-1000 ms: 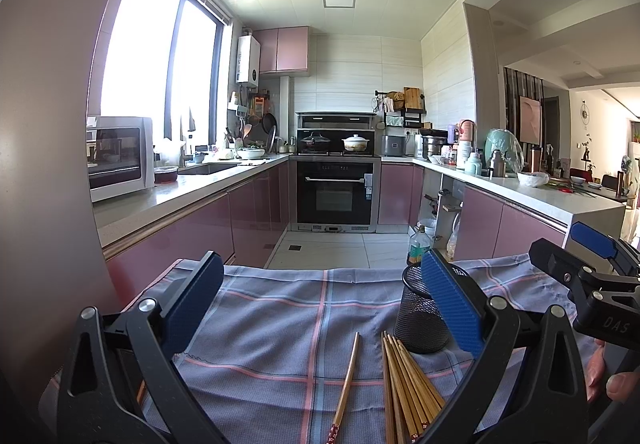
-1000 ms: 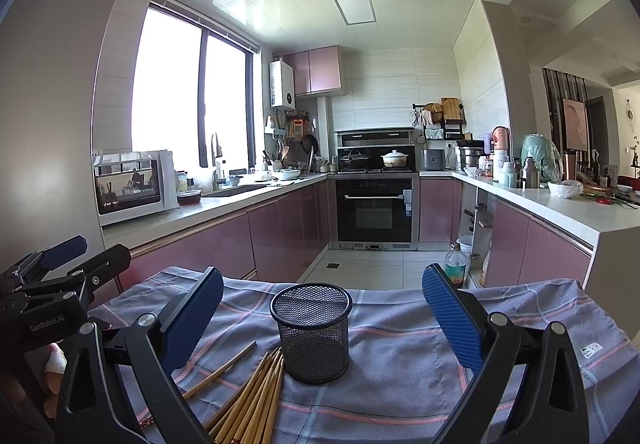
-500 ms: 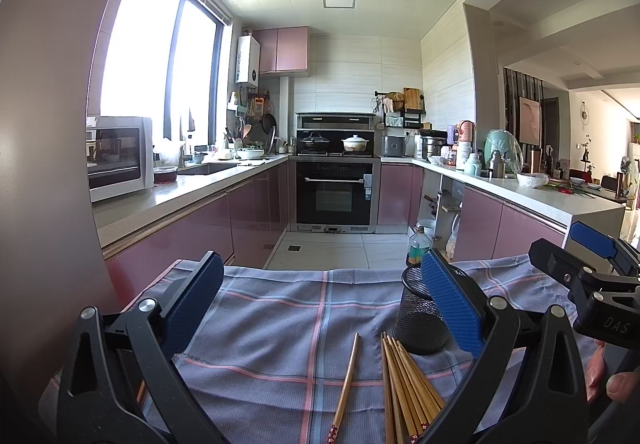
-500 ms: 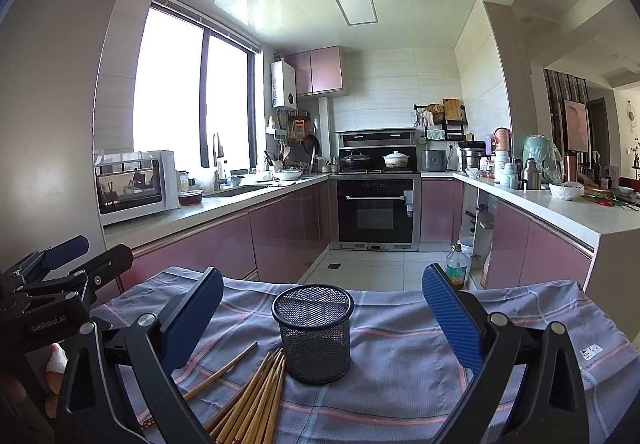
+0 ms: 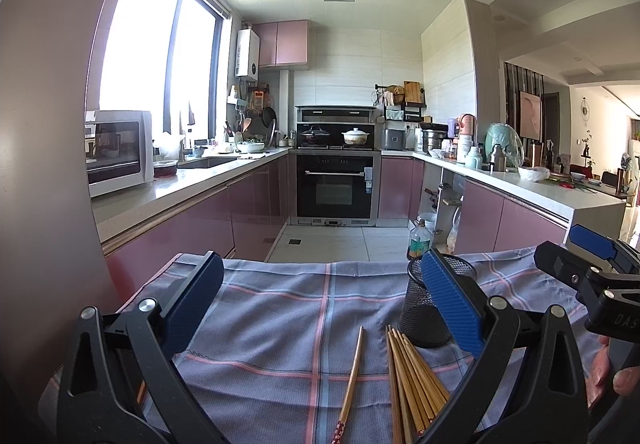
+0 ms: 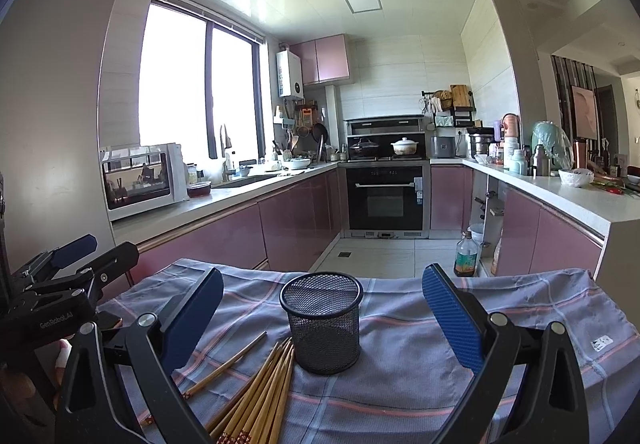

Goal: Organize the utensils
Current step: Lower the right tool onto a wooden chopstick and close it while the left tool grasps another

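Open checked cloth [image 6: 460, 324] across the right half of the right wrist frame, with bare cloth also at center and left of the left wrist frame. Blocked at lower center by the upright mesh cup [image 6: 322, 322], with the chopstick bundle [image 6: 256, 396] just beside its base and a stray chopstick [image 5: 351, 380] apart, lower middle.
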Action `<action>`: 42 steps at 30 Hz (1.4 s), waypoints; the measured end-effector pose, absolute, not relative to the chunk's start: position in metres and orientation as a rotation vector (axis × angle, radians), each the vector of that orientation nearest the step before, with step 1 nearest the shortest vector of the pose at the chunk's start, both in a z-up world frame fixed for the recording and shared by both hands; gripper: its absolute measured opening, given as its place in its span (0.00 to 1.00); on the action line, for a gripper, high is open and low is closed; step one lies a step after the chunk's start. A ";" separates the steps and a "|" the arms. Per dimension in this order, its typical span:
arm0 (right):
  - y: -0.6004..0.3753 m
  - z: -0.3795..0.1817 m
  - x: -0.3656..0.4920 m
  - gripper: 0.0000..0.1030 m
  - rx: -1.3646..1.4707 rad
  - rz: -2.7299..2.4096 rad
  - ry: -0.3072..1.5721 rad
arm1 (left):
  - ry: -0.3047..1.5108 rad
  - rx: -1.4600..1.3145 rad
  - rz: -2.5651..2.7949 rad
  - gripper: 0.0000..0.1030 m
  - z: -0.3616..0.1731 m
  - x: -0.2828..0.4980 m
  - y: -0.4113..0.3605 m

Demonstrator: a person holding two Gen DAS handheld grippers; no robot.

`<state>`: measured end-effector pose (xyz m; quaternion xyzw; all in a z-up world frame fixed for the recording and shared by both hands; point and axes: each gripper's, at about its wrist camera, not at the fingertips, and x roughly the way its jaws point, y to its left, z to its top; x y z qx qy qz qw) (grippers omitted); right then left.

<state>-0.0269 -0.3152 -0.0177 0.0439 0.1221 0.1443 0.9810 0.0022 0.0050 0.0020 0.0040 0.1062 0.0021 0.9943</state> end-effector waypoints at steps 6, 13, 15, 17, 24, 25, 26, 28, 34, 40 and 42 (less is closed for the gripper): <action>-0.308 -0.041 -0.018 0.93 0.069 0.359 0.375 | 0.326 0.039 0.000 0.94 -0.015 0.020 0.009; -0.291 -0.075 -0.002 0.68 0.027 0.446 0.576 | 0.465 0.095 -0.046 0.94 -0.051 0.046 0.006; -0.288 -0.084 0.002 0.62 0.013 0.451 0.634 | 0.504 0.100 -0.059 0.94 -0.065 0.054 0.005; -0.283 -0.093 0.007 0.53 -0.006 0.453 0.689 | 0.551 0.094 -0.087 0.90 -0.076 0.062 0.007; -0.278 -0.112 0.019 0.32 0.005 0.483 0.810 | 0.670 0.105 -0.115 0.75 -0.108 0.088 0.001; -0.277 -0.113 0.020 0.32 0.005 0.490 0.816 | 0.682 0.106 -0.124 0.73 -0.109 0.088 0.000; -0.276 -0.115 0.021 0.32 0.004 0.497 0.823 | 0.691 0.108 -0.132 0.73 -0.111 0.090 -0.001; -0.274 -0.117 0.021 0.31 -0.005 0.502 0.836 | 0.710 0.113 -0.143 0.70 -0.114 0.093 -0.003; -0.269 -0.125 0.028 0.29 -0.015 0.489 0.878 | 0.758 0.136 -0.168 0.59 -0.122 0.104 -0.013; -0.263 -0.125 0.034 0.26 -0.022 0.484 0.885 | 0.817 0.115 -0.193 0.40 -0.130 0.111 -0.014; -0.258 -0.126 0.036 0.25 -0.042 0.475 0.885 | 0.829 0.105 -0.204 0.39 -0.131 0.113 -0.013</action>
